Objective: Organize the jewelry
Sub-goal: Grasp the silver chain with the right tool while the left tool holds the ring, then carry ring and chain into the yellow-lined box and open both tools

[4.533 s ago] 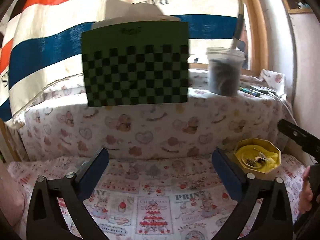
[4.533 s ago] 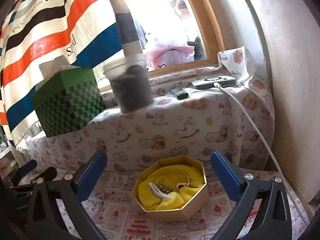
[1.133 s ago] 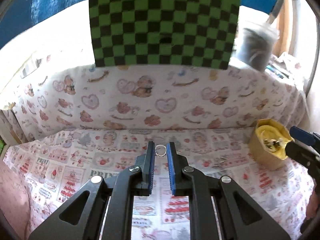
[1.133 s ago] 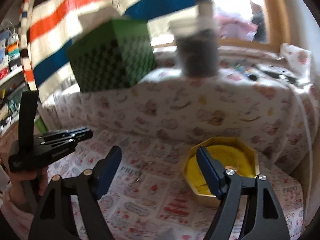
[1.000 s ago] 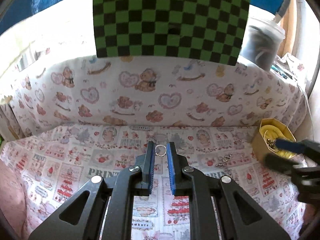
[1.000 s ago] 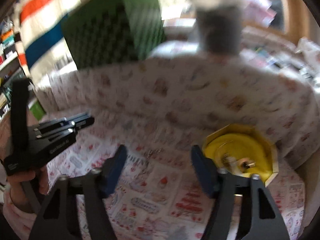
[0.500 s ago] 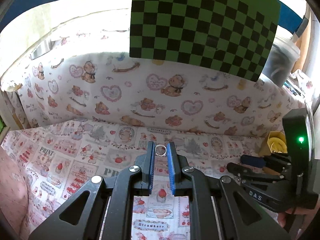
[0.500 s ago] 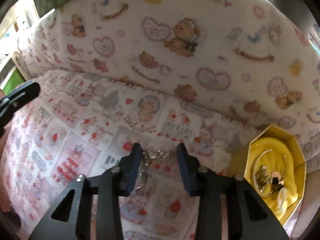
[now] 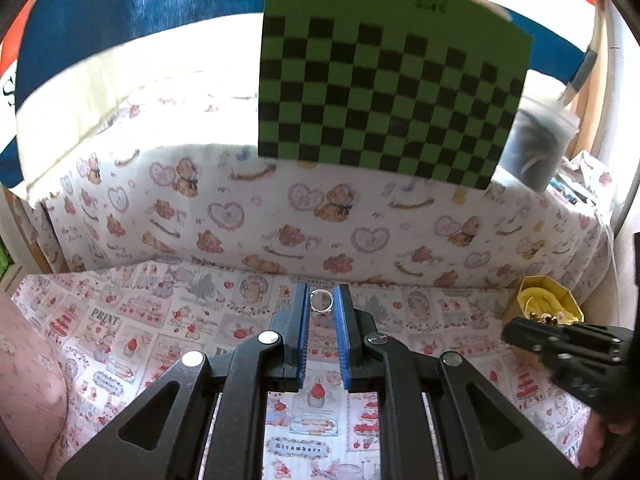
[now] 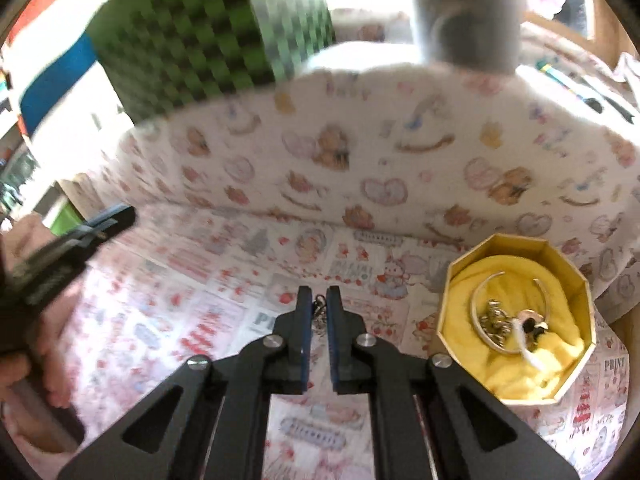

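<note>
While the left gripper (image 9: 321, 303) pinches a small silver ring (image 9: 321, 301) at its blue tips, the right gripper (image 10: 319, 306) is clamped narrowly on a thin dark chain piece (image 10: 319, 303), both held above the printed cloth (image 10: 224, 280). Right of the chain, the gold octagonal box (image 10: 452, 280) with yellow lining holds bangles and other jewelry. Beyond stands a green checkered box (image 9: 392, 92)

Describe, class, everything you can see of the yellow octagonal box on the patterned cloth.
The octagonal box looks like gold-yellow card, standing open and upright on the printed cloth, near the draped ledge. A crumpled yellow fabric lining fills it. On the lining lie a thin silver bangle, a small tangle of metal chain and a white piece. Neither gripper touches it.
</note>
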{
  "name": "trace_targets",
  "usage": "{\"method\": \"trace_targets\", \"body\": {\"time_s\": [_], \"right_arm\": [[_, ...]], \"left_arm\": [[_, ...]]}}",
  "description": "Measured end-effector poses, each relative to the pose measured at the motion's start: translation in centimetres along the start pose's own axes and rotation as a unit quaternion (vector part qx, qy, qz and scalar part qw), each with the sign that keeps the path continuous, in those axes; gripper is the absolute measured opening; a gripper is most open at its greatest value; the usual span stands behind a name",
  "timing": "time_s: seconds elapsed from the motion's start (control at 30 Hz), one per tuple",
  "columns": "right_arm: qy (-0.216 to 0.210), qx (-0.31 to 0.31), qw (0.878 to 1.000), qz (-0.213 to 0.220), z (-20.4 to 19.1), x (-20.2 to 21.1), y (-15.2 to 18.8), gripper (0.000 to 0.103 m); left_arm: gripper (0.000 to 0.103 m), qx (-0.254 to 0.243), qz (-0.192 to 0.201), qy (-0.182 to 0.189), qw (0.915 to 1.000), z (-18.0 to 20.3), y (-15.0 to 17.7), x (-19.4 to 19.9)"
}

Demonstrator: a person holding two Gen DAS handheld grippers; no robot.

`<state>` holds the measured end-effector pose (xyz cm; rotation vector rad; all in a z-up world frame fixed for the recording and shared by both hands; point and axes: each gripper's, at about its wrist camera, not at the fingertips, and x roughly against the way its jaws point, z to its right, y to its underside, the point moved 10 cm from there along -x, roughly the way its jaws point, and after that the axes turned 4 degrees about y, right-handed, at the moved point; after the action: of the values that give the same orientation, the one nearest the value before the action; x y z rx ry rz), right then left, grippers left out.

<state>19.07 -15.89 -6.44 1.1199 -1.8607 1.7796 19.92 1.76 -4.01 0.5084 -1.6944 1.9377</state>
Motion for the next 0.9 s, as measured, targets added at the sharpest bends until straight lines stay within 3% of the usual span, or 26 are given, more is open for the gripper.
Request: {"method": "trace_targets", "body": {"time_s": [0.17, 0.33, 0.57, 0.73, 0.9], "right_arm": [[-0.034, 0.008, 0.996, 0.081, 0.4, 5.1, -1.4, 0.006], [-0.058, 0.0, 0.988, 0.146, 1.7, 7.6, -2.4, 0.006], [-0.066, -0.039, 0.983, 0.166, 4.5, 9.3, -3.1, 0.006], [-0.046, -0.063, 0.98, 0.181, 7.3, 10.5, -3.5, 0.006], [-0.044, -0.102, 0.977, 0.182, 10.7, 10.3, -3.3, 0.006]], "left_arm": [[0.012, -0.012, 0.015, 0.017, 0.9997, 1.4, -0.6, 1.8], [0.012, -0.029, 0.051, 0.028, 0.9979, 2.9, -1.6, 4.7], [0.012, -0.059, 0.09, 0.043, 0.9933, 5.6, -2.5, 8.0], [0.012, -0.08, 0.072, 0.06, 0.9924, 8.7, -2.8, 7.5], [0.012, -0.071, 0.025, 0.106, 0.9915, 12.8, -2.8, 5.1]]}}
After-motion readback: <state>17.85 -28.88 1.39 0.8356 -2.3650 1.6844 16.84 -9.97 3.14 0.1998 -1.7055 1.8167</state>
